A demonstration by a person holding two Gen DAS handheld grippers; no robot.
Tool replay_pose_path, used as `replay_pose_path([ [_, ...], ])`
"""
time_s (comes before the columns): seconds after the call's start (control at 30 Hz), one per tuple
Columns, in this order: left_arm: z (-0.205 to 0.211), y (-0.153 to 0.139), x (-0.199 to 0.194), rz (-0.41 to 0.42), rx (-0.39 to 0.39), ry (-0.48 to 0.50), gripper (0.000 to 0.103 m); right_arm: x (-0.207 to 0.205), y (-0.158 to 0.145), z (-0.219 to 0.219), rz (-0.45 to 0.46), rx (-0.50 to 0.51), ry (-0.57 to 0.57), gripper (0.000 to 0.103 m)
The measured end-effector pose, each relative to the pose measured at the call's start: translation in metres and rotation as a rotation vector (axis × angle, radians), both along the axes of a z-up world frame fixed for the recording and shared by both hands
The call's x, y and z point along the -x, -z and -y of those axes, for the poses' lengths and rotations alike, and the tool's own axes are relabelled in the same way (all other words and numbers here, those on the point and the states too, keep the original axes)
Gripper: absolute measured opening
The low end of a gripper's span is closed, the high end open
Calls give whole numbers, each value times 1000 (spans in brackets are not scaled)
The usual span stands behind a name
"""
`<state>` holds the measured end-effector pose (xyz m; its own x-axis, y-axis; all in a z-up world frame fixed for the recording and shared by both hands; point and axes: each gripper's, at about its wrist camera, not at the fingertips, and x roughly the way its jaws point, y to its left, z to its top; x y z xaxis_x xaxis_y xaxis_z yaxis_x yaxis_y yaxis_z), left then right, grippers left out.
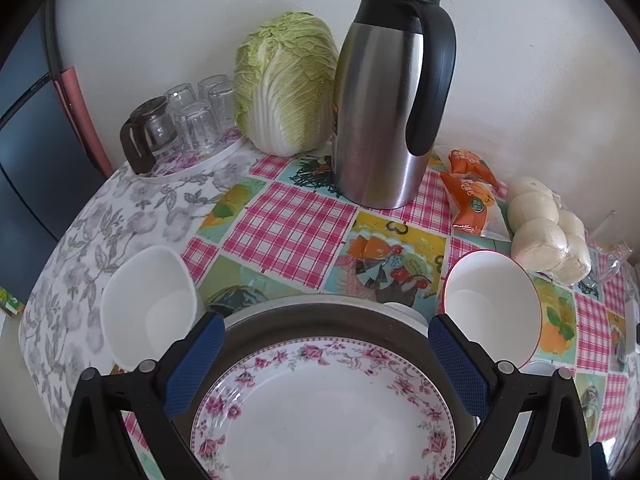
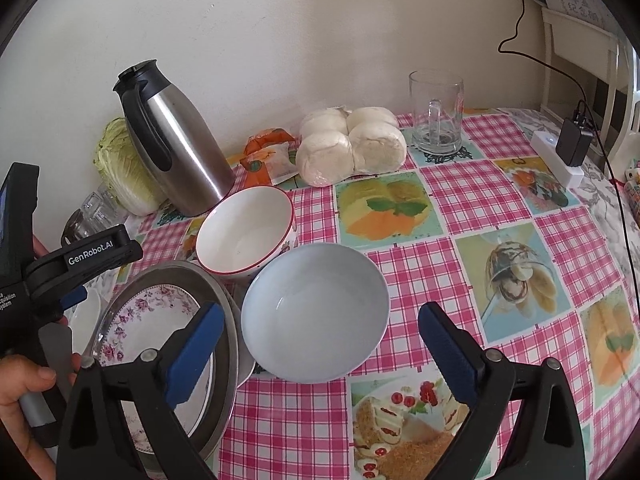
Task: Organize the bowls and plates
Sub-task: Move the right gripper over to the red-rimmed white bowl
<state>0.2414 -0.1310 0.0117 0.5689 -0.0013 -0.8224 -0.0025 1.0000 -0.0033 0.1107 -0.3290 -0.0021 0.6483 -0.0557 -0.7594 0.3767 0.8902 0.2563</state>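
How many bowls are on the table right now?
3: a squarish white bowl left of the plate stack, a red-rimmed bowl near the steel jug, a pale blue bowl ahead of the right gripper. Others may be hidden.

Floral plate sits in a grey dish; red-rimmed bowl, pale-blue bowl upright beside it.

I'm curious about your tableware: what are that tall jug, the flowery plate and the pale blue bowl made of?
Jug: looks like brushed stainless steel, with streaky reflections; black handle and lid, probably plastic.
Flowery plate: glossy glazed ceramic or possibly melamine, pink printed flowers on its rim.
Pale blue bowl: smooth, softly shiny, likely glazed ceramic, though plastic can't be excluded.
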Motion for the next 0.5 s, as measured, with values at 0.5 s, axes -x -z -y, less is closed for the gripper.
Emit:
replay_pose_path([
  [0.5,-2,-2,-16,25,50,27,103,-17,5,2,4,24,-19,98],
])
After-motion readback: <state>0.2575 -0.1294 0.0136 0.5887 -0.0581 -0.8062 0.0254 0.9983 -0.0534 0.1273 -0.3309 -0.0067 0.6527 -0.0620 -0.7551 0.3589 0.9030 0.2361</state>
